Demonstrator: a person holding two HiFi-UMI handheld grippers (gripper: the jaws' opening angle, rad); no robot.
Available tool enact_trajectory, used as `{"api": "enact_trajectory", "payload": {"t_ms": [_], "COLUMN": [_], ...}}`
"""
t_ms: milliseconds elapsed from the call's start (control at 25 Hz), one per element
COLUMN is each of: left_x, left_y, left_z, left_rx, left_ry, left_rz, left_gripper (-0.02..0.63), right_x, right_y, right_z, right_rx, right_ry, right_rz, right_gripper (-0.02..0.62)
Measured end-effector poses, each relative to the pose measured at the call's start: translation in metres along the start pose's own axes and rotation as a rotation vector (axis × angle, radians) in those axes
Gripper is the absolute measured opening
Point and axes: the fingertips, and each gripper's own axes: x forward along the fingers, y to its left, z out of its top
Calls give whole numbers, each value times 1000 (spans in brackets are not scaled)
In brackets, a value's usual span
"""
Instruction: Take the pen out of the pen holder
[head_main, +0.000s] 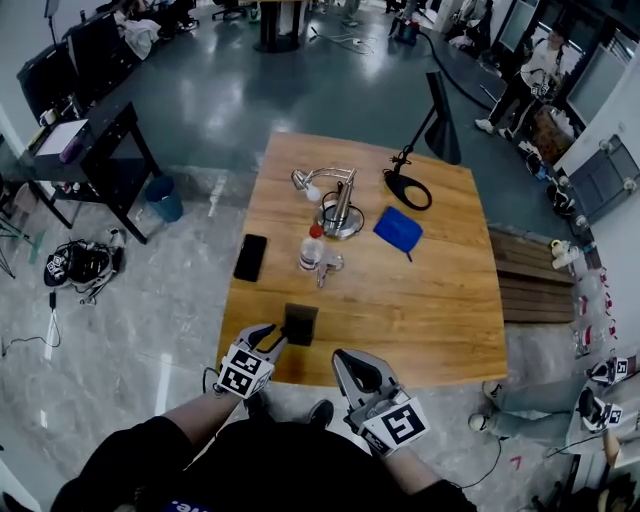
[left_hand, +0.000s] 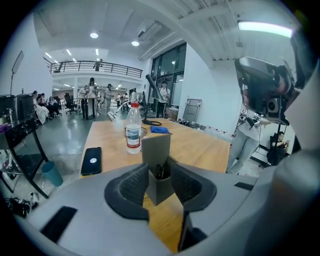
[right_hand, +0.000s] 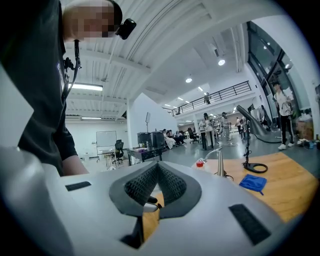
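Note:
A dark grey square pen holder (head_main: 300, 322) stands near the wooden table's (head_main: 430, 320) front edge. In the left gripper view the pen holder (left_hand: 158, 147) is seen corner-on, with dark pens (left_hand: 160, 172) showing inside its mouth. My left gripper (head_main: 270, 340) (left_hand: 159, 169) is open, its pads flanking the holder's lower corner very closely. My right gripper (head_main: 346, 364) (right_hand: 157, 169) hangs just off the table's front edge, to the right of the holder, shut with nothing seen between its pads.
A water bottle (head_main: 312, 250) (left_hand: 133, 127), a black phone (head_main: 250, 257) (left_hand: 91, 160), a metal stand (head_main: 340, 205), a blue cloth (head_main: 398, 229) (right_hand: 254, 182) and a black desk lamp (head_main: 422, 150) lie farther back on the table. People stand across the room.

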Motion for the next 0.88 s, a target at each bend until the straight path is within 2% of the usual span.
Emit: {"api": "enact_trajectory", "payload": {"t_ms": [520,640,880], "left_x": [23,24,20], "left_y": [7,7,4], "left_z": [-12,-10,-2], "left_rx": [3,13,24], "left_ry": [16,7,-3], "left_rz": [14,14,5], "left_gripper": [123,66,52], "right_x": [-10,-11,-11], "right_y": [-3,-5,-8], "right_z": [-3,-4,-3], "right_rx": [1,6,12], "right_ry": [21,24,17], "right_rz": [-1,-3,1], "right_gripper": [-2,-2,-2]}}
